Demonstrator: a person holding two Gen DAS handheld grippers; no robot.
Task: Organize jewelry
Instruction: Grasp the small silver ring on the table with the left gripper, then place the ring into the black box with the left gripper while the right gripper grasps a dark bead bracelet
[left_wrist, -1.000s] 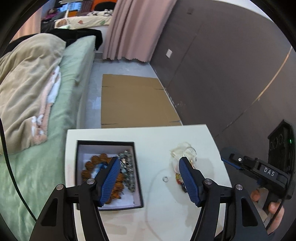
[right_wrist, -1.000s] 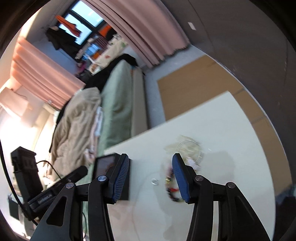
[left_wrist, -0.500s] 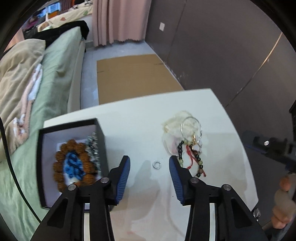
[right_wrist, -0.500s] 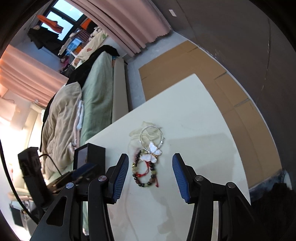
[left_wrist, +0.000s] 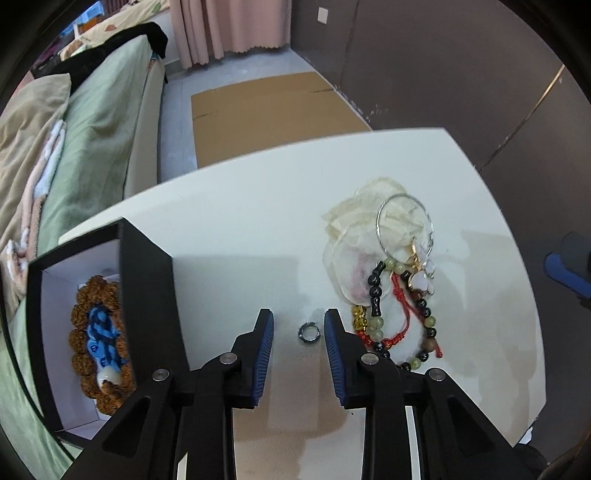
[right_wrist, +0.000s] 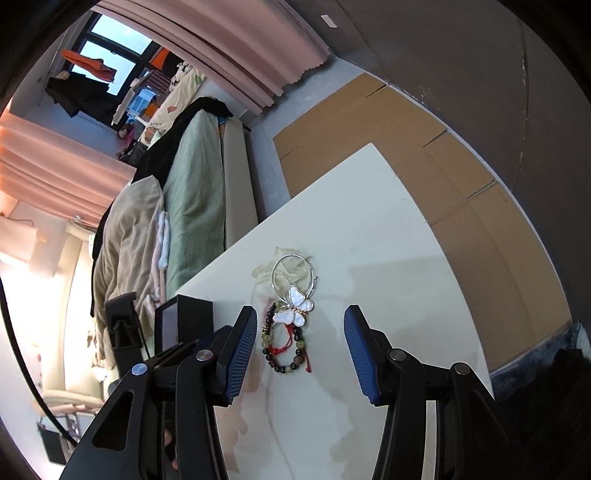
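Left hand-held gripper (left_wrist: 298, 330) spread apart low over the table (left_wrist: 240, 221), small ring (left_wrist: 308, 332) lying between its fingertips, untouched. Just right, bracelets (left_wrist: 399, 314); left, black box (left_wrist: 147, 295). Right hand-held gripper (right_wrist: 299, 345) likewise parted, bracelets slightly beyond.

Your right gripper (right_wrist: 300, 332) hangs with jaws spread over the white table (right_wrist: 388, 258). Between its fingers lie the beaded bracelets (right_wrist: 286, 350) and butterfly pendant (right_wrist: 294, 305).

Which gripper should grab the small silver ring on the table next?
Left. The left gripper is open with the ring between its fingertips, beside the box. The right gripper is open over the bracelets.
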